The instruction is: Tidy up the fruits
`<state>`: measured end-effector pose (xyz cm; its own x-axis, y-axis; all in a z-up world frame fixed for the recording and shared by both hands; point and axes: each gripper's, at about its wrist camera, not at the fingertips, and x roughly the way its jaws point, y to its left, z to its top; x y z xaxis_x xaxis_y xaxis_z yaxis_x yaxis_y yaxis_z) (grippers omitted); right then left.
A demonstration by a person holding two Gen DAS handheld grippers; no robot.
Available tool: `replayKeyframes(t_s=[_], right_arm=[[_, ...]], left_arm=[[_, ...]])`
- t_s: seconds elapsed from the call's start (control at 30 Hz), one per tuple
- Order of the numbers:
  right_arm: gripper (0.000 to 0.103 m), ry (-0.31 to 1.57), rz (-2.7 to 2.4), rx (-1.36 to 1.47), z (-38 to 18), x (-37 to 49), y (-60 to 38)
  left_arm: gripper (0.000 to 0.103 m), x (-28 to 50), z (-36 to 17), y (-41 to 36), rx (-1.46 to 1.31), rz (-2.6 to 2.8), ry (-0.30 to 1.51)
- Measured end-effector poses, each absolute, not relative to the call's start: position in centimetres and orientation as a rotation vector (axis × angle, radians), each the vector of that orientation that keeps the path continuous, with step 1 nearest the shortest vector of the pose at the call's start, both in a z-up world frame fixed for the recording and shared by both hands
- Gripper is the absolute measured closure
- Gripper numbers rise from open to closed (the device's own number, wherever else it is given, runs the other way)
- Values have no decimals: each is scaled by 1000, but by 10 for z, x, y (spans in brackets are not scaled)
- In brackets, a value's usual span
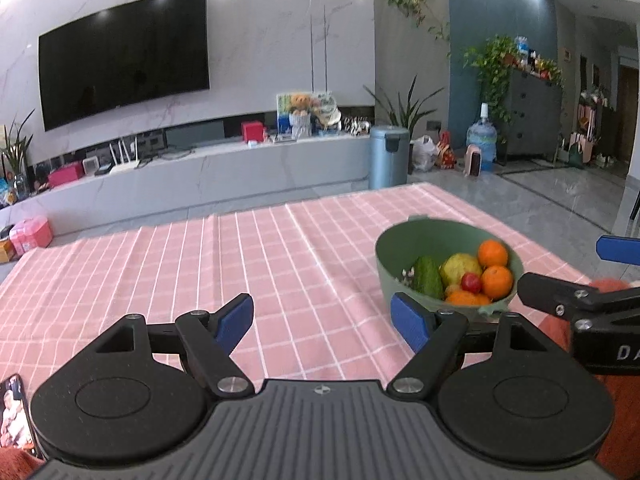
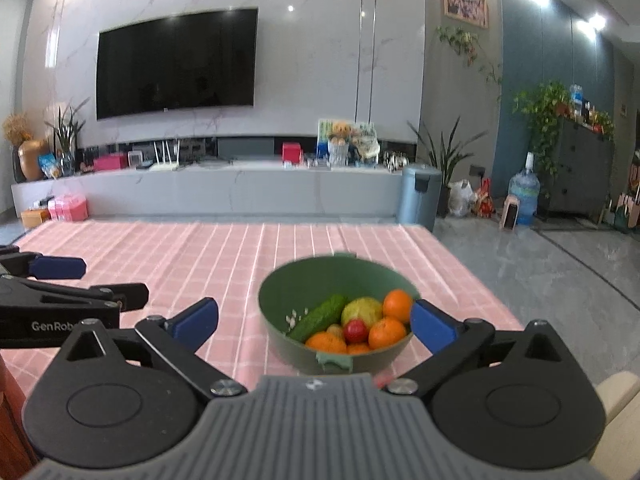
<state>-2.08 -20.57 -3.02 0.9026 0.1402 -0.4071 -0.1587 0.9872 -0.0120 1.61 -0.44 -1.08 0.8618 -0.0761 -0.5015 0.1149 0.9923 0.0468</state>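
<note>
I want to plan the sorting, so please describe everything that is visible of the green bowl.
The green bowl is round and deep, matte like plastic, with a small tab handle on the near rim and another on the far rim. It stands upright on the pink checked tablecloth, near its right edge. Inside lie a cucumber, oranges, a yellow-green fruit and a small red fruit. No gripper touches it.

Black grippers with blue fingers (image 1: 234,322), silver screws, ribbed grey bases.
</note>
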Motion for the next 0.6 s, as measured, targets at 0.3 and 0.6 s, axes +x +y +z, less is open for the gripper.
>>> replayKeyframes(t_s=[0.3, 0.6], right_arm=[[5, 520, 157, -11, -61, 1, -211], [5, 578, 160, 50, -75, 11, -220]], left_arm=[[11, 25, -40, -8, 84, -70, 642], [11, 28, -48, -19, 121, -56, 699]])
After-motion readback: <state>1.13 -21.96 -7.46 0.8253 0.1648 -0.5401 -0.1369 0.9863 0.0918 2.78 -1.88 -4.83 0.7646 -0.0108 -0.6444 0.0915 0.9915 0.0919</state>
